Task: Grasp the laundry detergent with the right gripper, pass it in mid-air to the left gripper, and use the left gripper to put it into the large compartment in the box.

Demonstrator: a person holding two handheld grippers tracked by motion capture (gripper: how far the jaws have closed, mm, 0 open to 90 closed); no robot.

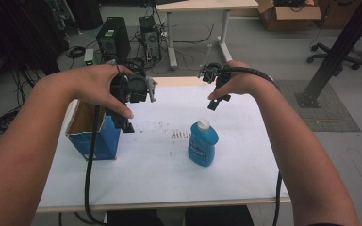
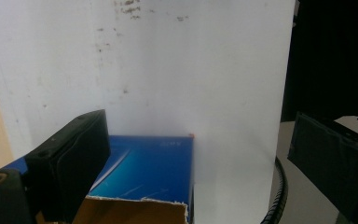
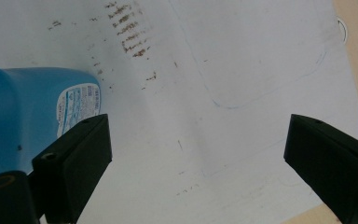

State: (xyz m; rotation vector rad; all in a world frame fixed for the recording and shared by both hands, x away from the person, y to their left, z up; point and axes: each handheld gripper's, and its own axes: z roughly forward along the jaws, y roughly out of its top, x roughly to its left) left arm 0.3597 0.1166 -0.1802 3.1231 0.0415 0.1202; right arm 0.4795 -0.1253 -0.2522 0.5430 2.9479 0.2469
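Blue bottle (image 1: 202, 142) stands upright mid-table, white cap up, long axis vertical. Right gripper (image 1: 213, 89) hangs above and just behind the bottle, jaws spread, nothing between them; in the right gripper view the bottle (image 3: 25, 114) lies off its left jaw. Left gripper (image 1: 125, 113), also spread and empty, sits farther from the bottle, over the open blue box (image 1: 96, 136). Right hand probably nearer.

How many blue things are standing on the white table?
2: a blue box at the table's left edge, open on top, and a blue bottle near the middle.
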